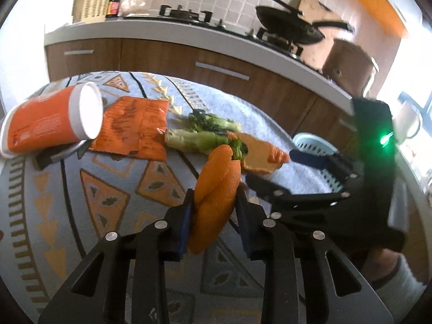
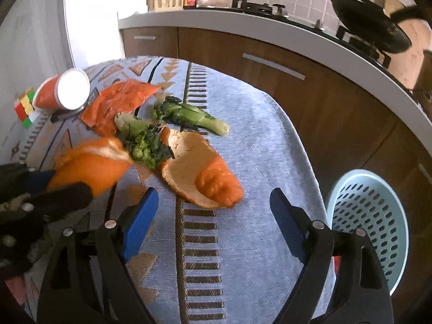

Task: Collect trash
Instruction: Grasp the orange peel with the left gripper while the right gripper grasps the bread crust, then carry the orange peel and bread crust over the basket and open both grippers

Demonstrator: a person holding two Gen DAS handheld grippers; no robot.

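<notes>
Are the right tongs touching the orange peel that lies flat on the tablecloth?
Apart. In the right wrist view the right tongs stand open, and the flat orange peel lies beyond the blue pads, with bare tablecloth between.

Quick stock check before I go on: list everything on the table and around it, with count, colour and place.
Orange peel: 2, orange; one in left gripper, one on cloth.
Greens: 2, green; mid-table.
Wrapper: 1, orange; beside greens.
Cup: 1, orange, tipped; far left.
Puzzle cube: 1, multicoloured; table edge.
Basket: 1, pale blue; beside table.
Pan: 1, black; on stove.
Left gripper: shut on peel.
Right gripper: open, over second peel.
</notes>
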